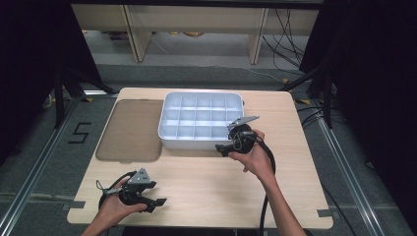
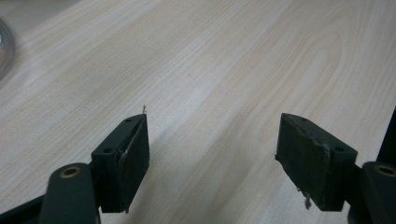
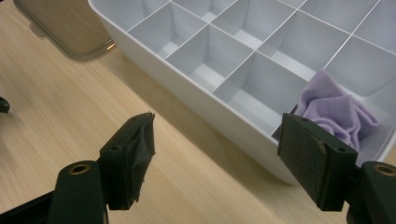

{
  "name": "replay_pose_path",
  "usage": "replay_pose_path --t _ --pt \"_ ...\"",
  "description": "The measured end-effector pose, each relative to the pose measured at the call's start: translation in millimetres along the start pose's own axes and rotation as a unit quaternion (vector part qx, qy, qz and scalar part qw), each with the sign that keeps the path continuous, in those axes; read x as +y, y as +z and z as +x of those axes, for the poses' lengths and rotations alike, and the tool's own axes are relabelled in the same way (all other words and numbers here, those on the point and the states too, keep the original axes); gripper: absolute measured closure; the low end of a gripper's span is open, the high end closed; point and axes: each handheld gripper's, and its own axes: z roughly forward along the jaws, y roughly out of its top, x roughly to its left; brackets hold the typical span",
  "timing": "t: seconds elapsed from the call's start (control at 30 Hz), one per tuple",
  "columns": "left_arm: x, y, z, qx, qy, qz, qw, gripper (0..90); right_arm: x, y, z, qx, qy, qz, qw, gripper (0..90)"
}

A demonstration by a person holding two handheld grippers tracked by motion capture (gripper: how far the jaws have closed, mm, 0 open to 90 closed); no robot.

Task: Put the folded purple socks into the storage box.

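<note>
A white box (image 1: 196, 120) with several compartments stands at the back middle of the wooden table (image 1: 206, 187). In the right gripper view a crumpled purple cloth (image 3: 336, 114) lies in a compartment along the box's (image 3: 210, 70) near wall. My right gripper (image 1: 222, 148) hovers just outside that wall, its jaws wide apart with nothing between them (image 3: 217, 121). My left gripper (image 1: 156, 202) rests low near the table's front left corner. It is open over bare wood (image 2: 215, 126).
A brown translucent lid (image 1: 130, 130) lies flat to the left of the box, and its corner shows in the right gripper view (image 3: 65, 28). Bare tabletop stretches between the two grippers. Shelving legs and cables stand beyond the far edge.
</note>
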Motion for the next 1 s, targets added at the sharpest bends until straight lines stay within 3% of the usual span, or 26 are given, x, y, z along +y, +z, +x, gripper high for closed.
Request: replay_pose_path --t 0.1,0.13,0.2,0.23,0.67,0.7,0.73,0.77,0.8,0.83,0.9,0.97,1.0 --pt "0.0 -0.5 0.3 0.0 0.003 0.003 1.0 25.4 -4.9 1.9 3.2 0.006 0.002 -0.006 1.0 28.2" --pt "0.2 -1.4 1.7 -0.001 0.012 0.009 0.9999 25.4 -6.7 3.6 4.4 0.006 0.0 -0.01 0.9999 28.2" --pt "0.2 -1.3 1.2 0.0 0.009 0.008 0.9999 25.4 -8.9 4.3 6.2 0.007 -0.002 -0.007 1.0 28.2" --pt "0.0 0.0 -0.5 0.0 -0.002 -0.002 1.0 25.4 -9.9 5.1 7.6 0.011 -0.003 -0.005 0.9999 28.2" --pt "0.9 -2.5 1.1 -0.001 0.016 0.007 0.9999 25.4 -17.6 2.9 22.1 0.015 -0.017 -0.02 0.9995 25.9" --pt "0.8 -2.4 0.7 0.0 0.014 0.007 0.9999 25.4 -17.7 0.8 22.9 0.016 -0.013 -0.006 0.9998 25.5" --pt "0.8 -2.4 0.6 0.0 0.014 0.007 0.9999 25.4 -19.3 3.4 22.9 0.013 -0.017 -0.017 0.9996 25.4" --pt "0.8 -2.5 0.6 0.0 0.014 0.007 0.9999 25.4 -19.5 1.7 24.0 0.017 -0.009 -0.004 0.9998 25.4" --pt "0.8 -2.6 0.6 0.0 0.014 0.006 0.9999 25.4 -21.4 5.5 22.9 0.009 -0.025 -0.018 0.9995 25.4" --pt "0.8 -2.6 0.6 0.0 0.014 0.006 0.9999 25.4 -21.4 2.8 24.5 0.018 -0.01 -0.003 0.9998 25.4" --pt "1.1 -2.9 1.3 -0.001 0.017 0.006 0.9998 25.4 -24.2 5.1 24.9 0.013 -0.016 -0.014 0.9997 25.3" --pt "0.7 -2.6 0.8 -0.001 0.008 0.005 1.0 25.4 -25.1 2.9 25.3 0.015 -0.017 -0.004 0.9997 25.3" --pt "0.9 -2.4 0.8 0.0 0.011 0.0 0.9999 25.4 -26.6 4.4 25.7 0.013 -0.023 -0.016 0.9995 25.3"
